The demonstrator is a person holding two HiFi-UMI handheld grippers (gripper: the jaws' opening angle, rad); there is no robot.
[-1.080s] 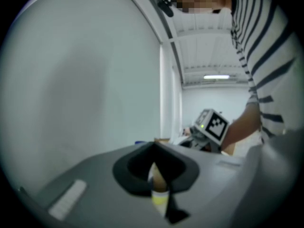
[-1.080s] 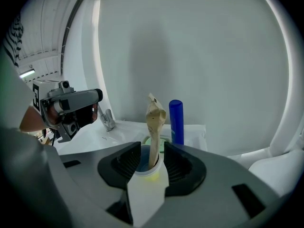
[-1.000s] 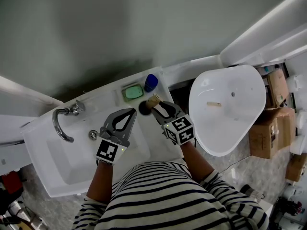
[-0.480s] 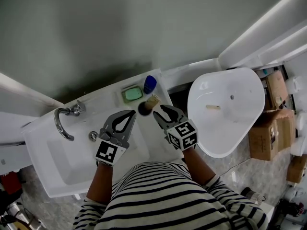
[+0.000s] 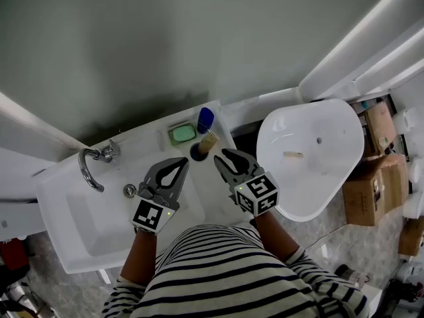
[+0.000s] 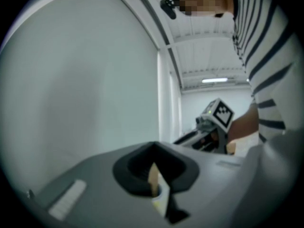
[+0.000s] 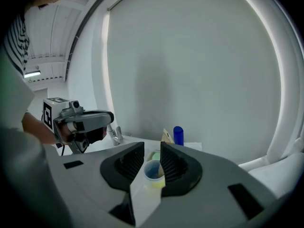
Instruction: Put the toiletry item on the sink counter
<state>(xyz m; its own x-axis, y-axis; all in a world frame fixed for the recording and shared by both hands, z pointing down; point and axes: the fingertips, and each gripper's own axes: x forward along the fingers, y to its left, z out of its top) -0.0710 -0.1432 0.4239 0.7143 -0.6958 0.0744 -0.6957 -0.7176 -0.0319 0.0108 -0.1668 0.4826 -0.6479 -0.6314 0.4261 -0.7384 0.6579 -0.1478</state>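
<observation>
– Against grey-green wall (image 5: 165, 45), matt and unmarked: noted white sink counter (image 5: 202, 187), glossy, with rectangular sunken basin (image 5: 86, 224). Surroundings?
– Logged mottled grey floor (image 5: 318, 237) below. Logged white oval bowl (image 5: 311, 177), smooth-glazed, just right of counter, and brown cardboard boxes (image 5: 368, 187) farther right.
– Fittings and materials?
– Found curved chrome faucet (image 5: 85, 171) at back left of basin, with round metal fitting (image 5: 130, 190) just right of spout. On back ledge: rectangular green soap dish (image 5: 182, 134), then rounded blue bottle (image 5: 205, 119), upright, just beside.
– Location of toiletry item?
– Located toiletry item (image 5: 198, 151) standing on counter, just in front of soap dish and bottle. Recorded as round cup, dark inside, with tan wedge-shaped piece (image 5: 209, 141) leaning out toward bottle. Apart from both grippers.
– State of grippers?
– Checked left gripper (image 5: 180, 163): smooth grey jaws pressed together, nothing between, held near right rim of basin. Checked right gripper (image 5: 223, 156): ribbed jaws apart, just lately narrowing, pads pressing on nothing. Cup seen only through gap, lower down and beyond tips. Held just right of item, clear of it.
– Operator?
– Noted striped shirt (image 5: 225, 270) at bottom of head view, forearms reaching to both tools.
</observation>
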